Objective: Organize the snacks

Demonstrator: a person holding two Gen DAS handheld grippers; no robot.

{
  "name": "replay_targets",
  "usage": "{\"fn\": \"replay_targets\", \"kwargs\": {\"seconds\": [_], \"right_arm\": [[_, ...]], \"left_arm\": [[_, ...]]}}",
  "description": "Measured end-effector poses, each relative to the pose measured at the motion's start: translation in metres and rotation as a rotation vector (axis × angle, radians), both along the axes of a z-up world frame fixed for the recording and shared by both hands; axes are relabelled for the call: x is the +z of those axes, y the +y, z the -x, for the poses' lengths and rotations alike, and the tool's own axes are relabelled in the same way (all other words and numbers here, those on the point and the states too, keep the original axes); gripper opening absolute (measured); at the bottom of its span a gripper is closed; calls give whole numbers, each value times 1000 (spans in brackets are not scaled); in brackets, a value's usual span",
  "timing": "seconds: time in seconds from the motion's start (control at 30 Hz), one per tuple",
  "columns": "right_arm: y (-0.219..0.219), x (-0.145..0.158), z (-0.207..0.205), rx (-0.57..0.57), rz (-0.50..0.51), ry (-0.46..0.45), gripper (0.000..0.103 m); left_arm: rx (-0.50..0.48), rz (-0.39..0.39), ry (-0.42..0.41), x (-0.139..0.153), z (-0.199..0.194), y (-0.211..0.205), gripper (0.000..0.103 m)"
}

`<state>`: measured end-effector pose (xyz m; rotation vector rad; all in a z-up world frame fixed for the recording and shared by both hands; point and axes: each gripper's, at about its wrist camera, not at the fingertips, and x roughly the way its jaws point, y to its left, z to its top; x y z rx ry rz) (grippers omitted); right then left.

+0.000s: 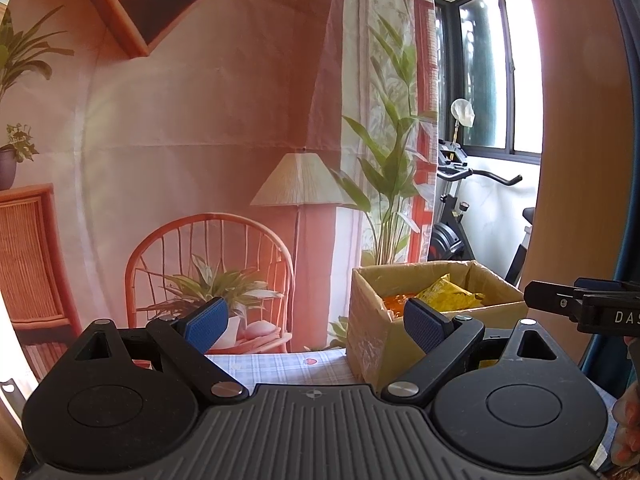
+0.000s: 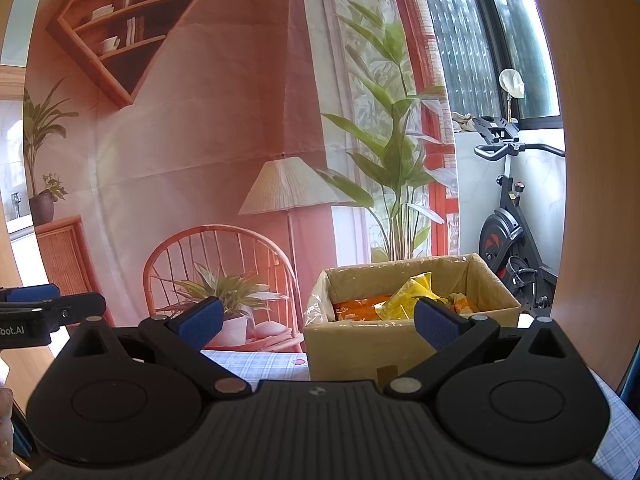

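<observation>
Snacks sit inside an open cardboard box at the far edge of the surface, which is covered by a pale checked cloth. In the right wrist view the box holds a flat orange packet along its left side, a crumpled yellow packet standing up near the middle, and another bit of orange wrapper to the right; a clear plastic film lines the box walls. In the left wrist view the same box stands ahead and to the right, with the yellow packet and the orange packet showing over its rim. The left tool is spread wide with nothing between its blue-padded fingers, held above the surface short of the box. The right tool is likewise spread wide and empty, its blue fingers framing the front of the box without touching it. Each tool shows at the edge of the other's view, so the two are side by side. Behind the surface hangs a printed backdrop of a pink room with a chair, lamp and shelves, and an exercise bike stands by the window on the right.
</observation>
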<state>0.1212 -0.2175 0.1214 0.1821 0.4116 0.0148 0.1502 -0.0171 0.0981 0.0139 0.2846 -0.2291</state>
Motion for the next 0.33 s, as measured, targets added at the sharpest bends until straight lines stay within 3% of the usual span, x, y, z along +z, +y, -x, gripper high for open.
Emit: {"fn": "replay_targets", "kwargs": {"seconds": [0.33], "right_arm": [[-5,-7,-8,-3,-12,14,103]], "left_arm": [[0,-4,12,-5,-8,-2,96]]}}
